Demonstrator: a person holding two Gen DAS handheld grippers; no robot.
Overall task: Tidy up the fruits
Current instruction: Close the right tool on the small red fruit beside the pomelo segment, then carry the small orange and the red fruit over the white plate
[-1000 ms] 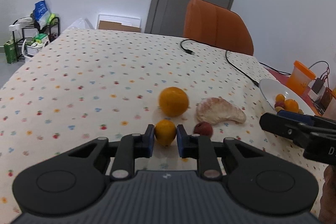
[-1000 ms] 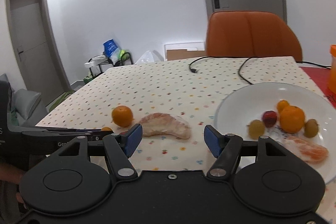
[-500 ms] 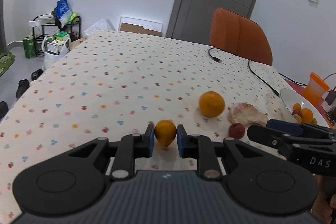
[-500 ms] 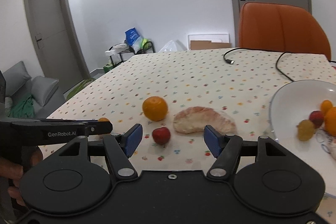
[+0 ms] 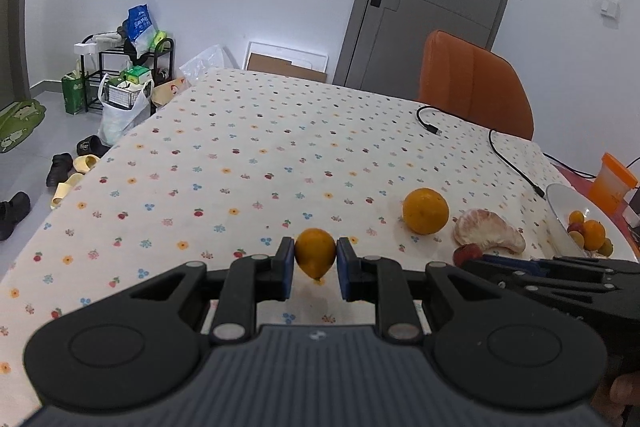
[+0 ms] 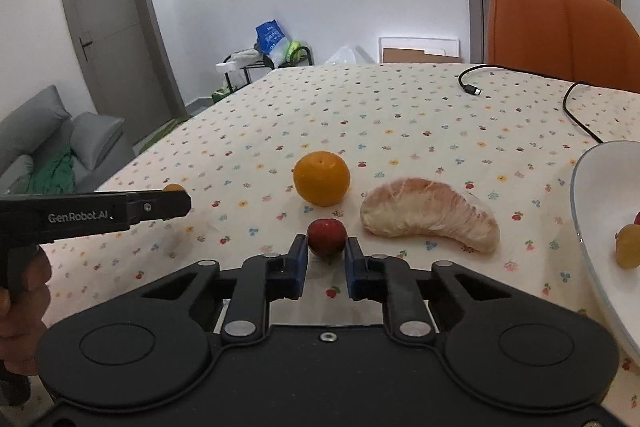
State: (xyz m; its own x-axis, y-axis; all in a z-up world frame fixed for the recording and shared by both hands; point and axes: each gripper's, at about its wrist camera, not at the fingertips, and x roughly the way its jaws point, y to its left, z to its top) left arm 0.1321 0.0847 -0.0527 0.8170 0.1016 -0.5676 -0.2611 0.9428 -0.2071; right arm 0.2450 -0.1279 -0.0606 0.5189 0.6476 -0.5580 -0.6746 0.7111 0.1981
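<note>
Small orange fruit (image 5: 315, 254): clamped between the left gripper (image 5: 312, 269) pads, raised above the tablecloth (image 5: 248, 163). Small red fruit (image 6: 327, 237): on the cloth between the narrowed right gripper (image 6: 326, 267) tips; contact unclear. Beyond: large orange (image 6: 321, 178); peeled pomelo segment (image 6: 432, 215) right; white plate (image 6: 592, 227) far right.

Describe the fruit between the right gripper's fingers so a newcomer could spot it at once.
Start at the white plate on the dotted tablecloth and move left past the pale peeled pomelo segment. In front of the big orange sits a small red fruit between the right gripper fingers: the only red, and the smallest, of those three.
</note>
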